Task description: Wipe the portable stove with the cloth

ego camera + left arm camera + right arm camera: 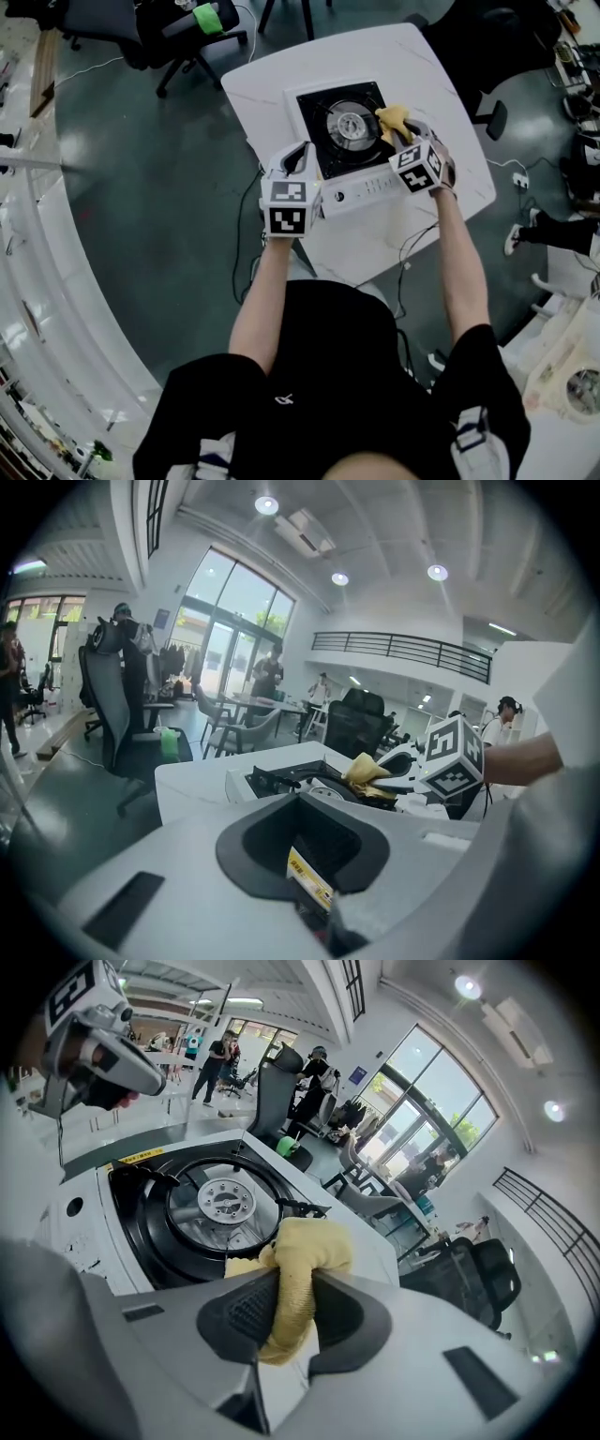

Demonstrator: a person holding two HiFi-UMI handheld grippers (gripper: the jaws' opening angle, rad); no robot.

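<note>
chair: dark office chair on the floor past the table's far-left edge; a green thing lies on it
left gripper: jaws together, tips meeting; in the head view it sits low at the stove's near-left corner, just beside the white body
table: white, turned cornerwise to the person; the stove stands near its middle
stove: white body with a black top; the front panel faces the person; a yellow label runs along its left side
burner: round and silver, set in the black well; uncovered, with the cloth just to its right
cloth: yellow and bunched; it is over the right rim of the black top, beside the burner; whether it presses on the surface I cannot tell
right gripper: clamped on the cloth; a fold is squeezed between the two dark pads and bulges out past the tips; in the head view it is over the stove's right side, well apart from the left gripper
</note>
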